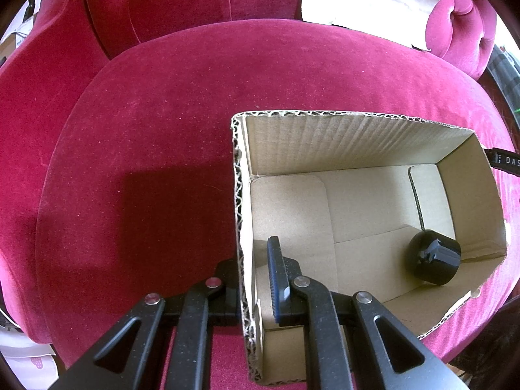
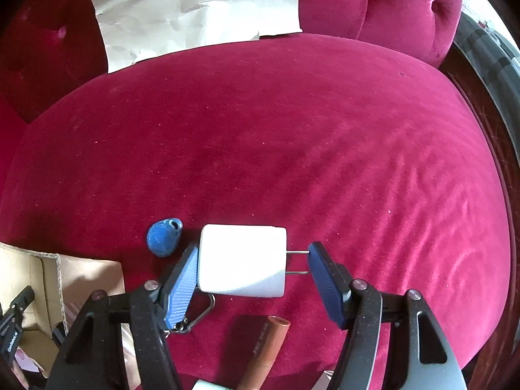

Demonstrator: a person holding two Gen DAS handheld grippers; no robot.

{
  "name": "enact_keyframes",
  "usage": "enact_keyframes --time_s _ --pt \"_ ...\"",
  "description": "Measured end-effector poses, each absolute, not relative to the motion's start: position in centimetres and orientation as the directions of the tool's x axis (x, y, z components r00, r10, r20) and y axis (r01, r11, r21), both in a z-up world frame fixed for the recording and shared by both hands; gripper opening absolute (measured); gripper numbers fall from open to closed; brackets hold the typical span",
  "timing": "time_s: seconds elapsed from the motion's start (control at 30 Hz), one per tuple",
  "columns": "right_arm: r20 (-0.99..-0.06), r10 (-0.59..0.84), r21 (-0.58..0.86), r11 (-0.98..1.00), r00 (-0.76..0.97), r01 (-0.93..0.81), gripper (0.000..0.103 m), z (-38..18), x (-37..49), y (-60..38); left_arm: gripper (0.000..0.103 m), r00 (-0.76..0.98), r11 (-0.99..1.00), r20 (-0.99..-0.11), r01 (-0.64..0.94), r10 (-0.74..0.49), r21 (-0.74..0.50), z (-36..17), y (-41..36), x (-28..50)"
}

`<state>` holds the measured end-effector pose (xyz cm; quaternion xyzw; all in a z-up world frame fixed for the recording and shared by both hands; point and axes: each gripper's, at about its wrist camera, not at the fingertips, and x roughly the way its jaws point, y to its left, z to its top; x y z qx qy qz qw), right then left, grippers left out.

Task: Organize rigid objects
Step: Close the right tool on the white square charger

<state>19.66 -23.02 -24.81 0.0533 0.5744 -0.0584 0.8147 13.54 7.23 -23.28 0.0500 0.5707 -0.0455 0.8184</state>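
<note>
In the left wrist view, my left gripper [image 1: 252, 279] is shut on the left wall of an open cardboard box [image 1: 239, 214], one finger inside and one outside. A black round cap-like object [image 1: 434, 261] lies inside the box at its right end. In the right wrist view, my right gripper [image 2: 253, 269] is closed around a white plug-in charger [image 2: 242, 260], the left pad on its body and the right pad at the tips of its two prongs. A blue key fob [image 2: 163, 237] lies just left of the charger. The box corner [image 2: 48, 279] shows at the lower left.
Everything sits on a red velvet seat cushion [image 2: 292, 130]. A brown-red tube [image 2: 265, 351] lies near the bottom edge under the gripper, with a metal key ring [image 2: 201, 315] beside it. Crumpled white paper [image 2: 195, 6] leans on the tufted backrest.
</note>
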Motion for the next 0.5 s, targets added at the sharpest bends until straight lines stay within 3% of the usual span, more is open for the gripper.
enact_keyframes --time_s 0.5 --pt "-0.933 -0.030 0.032 0.985 0.359 0.167 0.070 -22.8 19.0 -24.0 0.012 0.345 0.991 -0.938 0.131 -0.015 0.033 -23.2 7.1 13.5"
